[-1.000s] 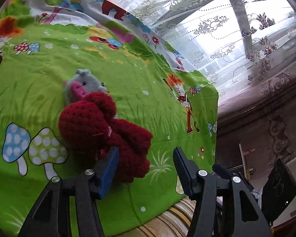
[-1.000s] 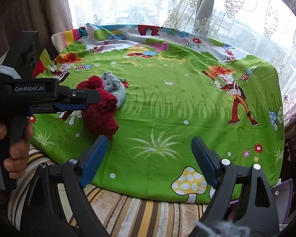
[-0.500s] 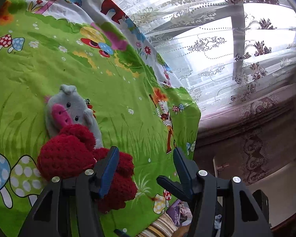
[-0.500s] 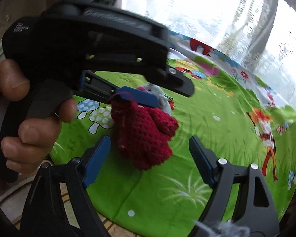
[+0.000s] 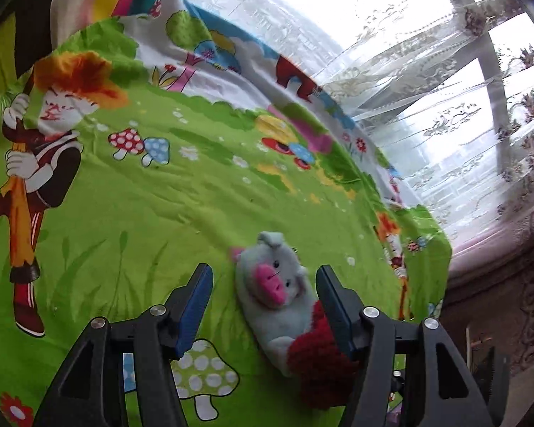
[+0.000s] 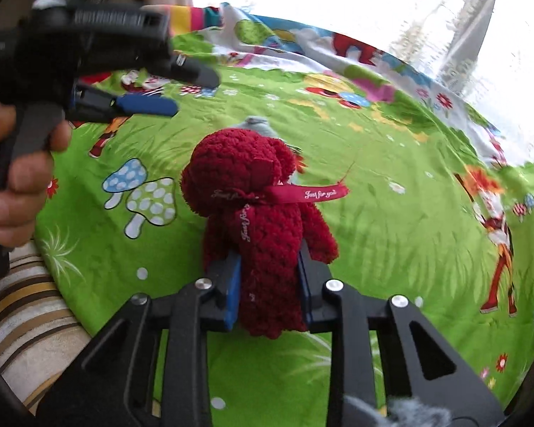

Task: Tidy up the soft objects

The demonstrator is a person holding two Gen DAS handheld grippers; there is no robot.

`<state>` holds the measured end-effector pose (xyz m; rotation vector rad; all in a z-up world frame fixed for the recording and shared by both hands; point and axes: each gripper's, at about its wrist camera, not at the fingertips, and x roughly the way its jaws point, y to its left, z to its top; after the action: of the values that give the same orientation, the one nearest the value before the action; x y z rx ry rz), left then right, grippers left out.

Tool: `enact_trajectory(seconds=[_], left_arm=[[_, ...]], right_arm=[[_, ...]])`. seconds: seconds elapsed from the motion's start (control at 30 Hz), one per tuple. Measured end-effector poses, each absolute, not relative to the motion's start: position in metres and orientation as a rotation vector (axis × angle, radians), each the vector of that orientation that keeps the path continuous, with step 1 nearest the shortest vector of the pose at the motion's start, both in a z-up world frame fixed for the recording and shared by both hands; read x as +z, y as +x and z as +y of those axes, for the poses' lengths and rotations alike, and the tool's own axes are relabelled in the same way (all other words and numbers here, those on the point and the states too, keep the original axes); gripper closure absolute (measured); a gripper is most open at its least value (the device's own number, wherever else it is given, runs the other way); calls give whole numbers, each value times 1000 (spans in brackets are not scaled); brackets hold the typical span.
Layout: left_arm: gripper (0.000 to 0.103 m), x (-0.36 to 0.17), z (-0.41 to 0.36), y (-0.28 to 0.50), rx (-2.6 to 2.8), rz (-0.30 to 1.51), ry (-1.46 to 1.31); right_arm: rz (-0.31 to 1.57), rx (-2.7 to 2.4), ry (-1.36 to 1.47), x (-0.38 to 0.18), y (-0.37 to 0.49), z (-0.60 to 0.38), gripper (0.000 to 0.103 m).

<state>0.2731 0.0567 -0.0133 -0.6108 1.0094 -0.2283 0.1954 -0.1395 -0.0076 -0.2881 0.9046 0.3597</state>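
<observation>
a bright green cartoon sheet [image 5: 181, 192] printed with mushrooms, flowers and orange-haired figures covers the whole surface; what lies under it cannot be told. a striped cloth [image 6: 28, 323] shows below the sheet's near edge, and a lace curtain [image 5: 445, 82] hangs over the window behind.

in the right wrist view the left gripper [image 6: 181, 89] sits at the upper left, blurred, held in the person's hand [image 6: 21, 170], above the sheet. in its own view its jaws stand well apart, with a grey plush animal [image 5: 270, 295] lying on the sheet between them, pink snout up. a clear gap shows beside the left pad [image 5: 195, 302]; whether the other pad touches the plush cannot be told.

the right gripper [image 6: 268, 284] has just been closing, and its two blue pads now press the lower body of the dark red knitted bear [image 6: 263, 213] from both sides. the bear stands upright in that grip, head away from the camera, just in front of the grey plush, whose top peeks over its head. a red ribbon [image 6: 317, 192] tied at the bear's neck reads "just for you".
</observation>
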Motion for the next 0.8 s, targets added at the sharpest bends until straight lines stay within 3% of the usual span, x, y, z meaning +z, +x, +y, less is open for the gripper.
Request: enact_trajectory(seconds=[0.3,0.43,0.53,0.6,0.7,0.8], left_arm=[[44,-35,7,292,-185,1168,-431],[44,-34,-18,298,-116,1157,-260],[58,-34,-38,297,-92,1131,-100],[74,-32,-44,294,-100,1112,-64],[83,-27,-49,290,-112,1077,-41],[85,-18,-51,283,-143,1064,-79]], right_arm=[[905,154,-149,18,171,-223,74],[896,74,-101,29,151,-260,74],[894,17,-68,37,127,-293,74],[894,-17,-58,44,110,-317,74],[899,-99,-30,51,83,-356,74],[917,-183,4,53,53,-392,74]])
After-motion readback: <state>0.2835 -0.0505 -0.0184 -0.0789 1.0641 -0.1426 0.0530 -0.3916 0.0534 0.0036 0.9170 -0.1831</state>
